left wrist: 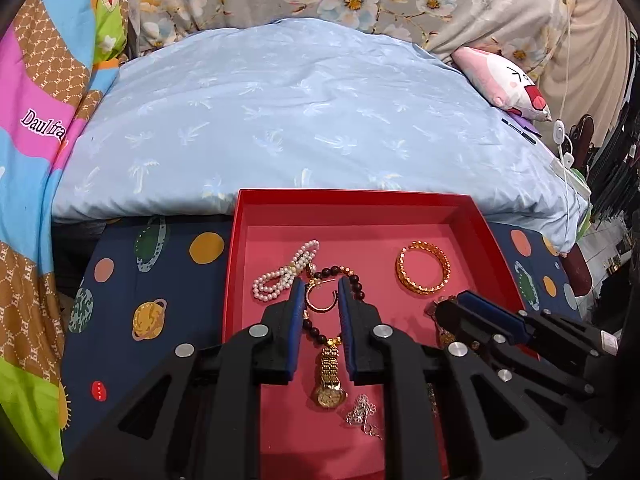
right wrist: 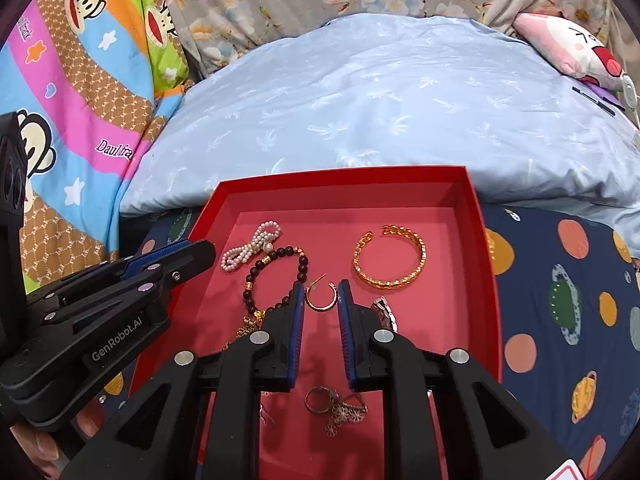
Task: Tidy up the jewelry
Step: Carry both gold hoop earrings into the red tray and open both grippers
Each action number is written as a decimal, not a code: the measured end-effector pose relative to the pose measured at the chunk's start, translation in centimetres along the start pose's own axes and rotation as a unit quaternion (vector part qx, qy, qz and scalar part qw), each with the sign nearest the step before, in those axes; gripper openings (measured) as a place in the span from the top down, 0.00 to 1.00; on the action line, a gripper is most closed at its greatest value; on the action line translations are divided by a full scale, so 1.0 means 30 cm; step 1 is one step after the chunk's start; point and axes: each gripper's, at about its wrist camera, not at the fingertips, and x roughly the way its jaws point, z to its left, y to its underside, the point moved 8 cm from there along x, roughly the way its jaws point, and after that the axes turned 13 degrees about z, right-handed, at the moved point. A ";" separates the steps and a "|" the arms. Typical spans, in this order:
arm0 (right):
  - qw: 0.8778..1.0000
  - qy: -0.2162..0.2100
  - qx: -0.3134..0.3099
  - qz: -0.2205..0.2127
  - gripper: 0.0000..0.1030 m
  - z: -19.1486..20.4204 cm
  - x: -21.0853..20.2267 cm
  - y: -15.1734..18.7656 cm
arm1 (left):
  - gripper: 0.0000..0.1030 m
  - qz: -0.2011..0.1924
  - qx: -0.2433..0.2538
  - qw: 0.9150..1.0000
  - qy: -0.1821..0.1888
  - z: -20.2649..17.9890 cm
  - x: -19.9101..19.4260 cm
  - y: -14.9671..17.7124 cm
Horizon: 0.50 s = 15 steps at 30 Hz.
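Two open grippers over red box (right wrist: 486, 264)

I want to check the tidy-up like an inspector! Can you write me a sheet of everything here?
Surface: dark blue planet-print cloth under an open red cardboard box.
Job's things: white pearl bracelet, dark wooden bead bracelet, open gold hoop, woven gold cuff bangle, gold wristwatch, silver rings, all in the box.
Clutter: nothing seen.
Grippers: left gripper and right gripper both open, above the hoop.
Cables: white cord at far right.
Surroundings: pale blue quilt, cartoon blanket, pink plush pillow.
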 end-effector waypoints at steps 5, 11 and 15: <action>1.000 0.000 0.000 0.005 0.85 -0.001 0.027 -0.009 | 0.84 0.002 -0.005 1.000 0.002 0.004 0.018 -0.015; 1.000 0.002 -0.002 0.007 0.84 -0.002 0.044 -0.011 | 0.84 0.006 -0.006 1.000 0.002 0.001 0.039 -0.018; 1.000 0.003 0.005 0.002 0.80 -0.009 0.042 -0.012 | 0.84 0.009 -0.006 1.000 -0.003 0.000 0.048 -0.018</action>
